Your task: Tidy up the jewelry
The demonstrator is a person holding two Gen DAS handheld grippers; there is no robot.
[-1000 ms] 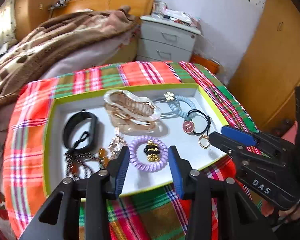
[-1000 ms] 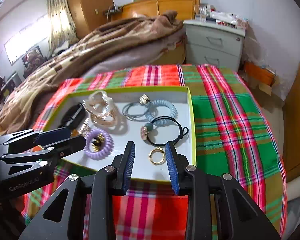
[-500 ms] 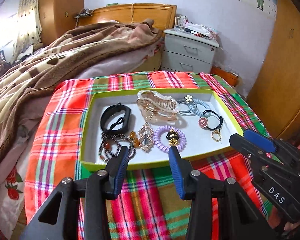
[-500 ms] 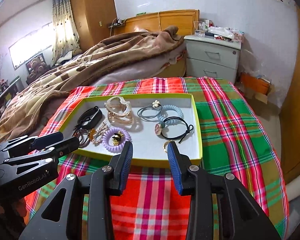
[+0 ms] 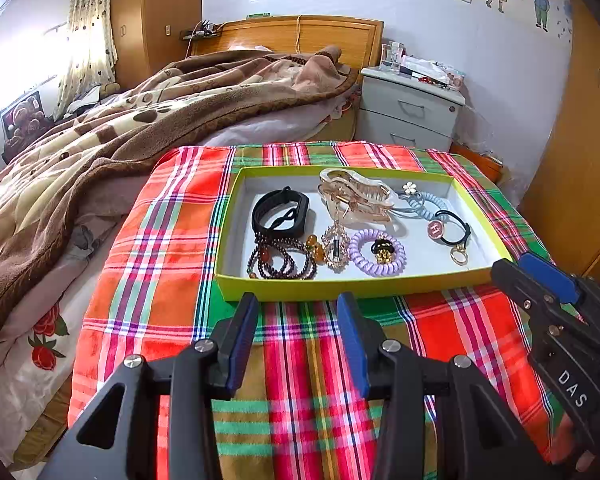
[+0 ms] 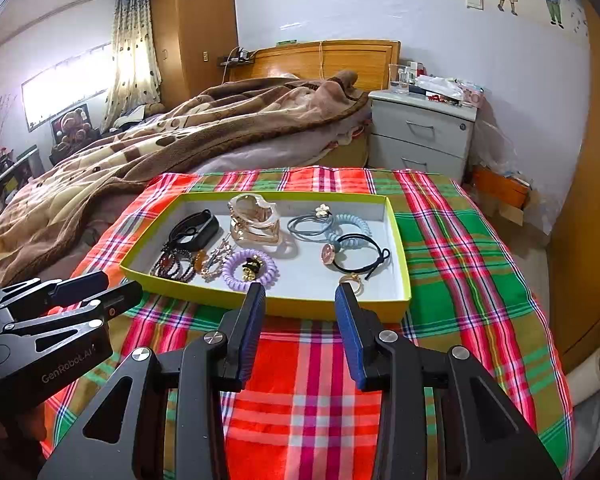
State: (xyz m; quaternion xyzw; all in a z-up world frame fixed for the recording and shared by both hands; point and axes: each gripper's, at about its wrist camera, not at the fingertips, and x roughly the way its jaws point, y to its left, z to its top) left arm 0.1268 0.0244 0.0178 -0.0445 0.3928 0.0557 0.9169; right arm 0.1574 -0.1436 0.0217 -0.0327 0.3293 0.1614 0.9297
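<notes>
seemingly done: every piece of jewelry (image 5: 340, 228) lies in the yellow tray (image 5: 340, 288). both the left claw (image 5: 298, 344) and right claw (image 6: 300, 332) hang released, empty.

gold ring (image 6: 351, 279): partly hidden behind the right gripper's (image 6: 300, 300) finger tip
left gripper (image 6: 112, 294): body cut off by the picture's edge
nightstand (image 5: 410, 110): things on top too small to tell
</notes>
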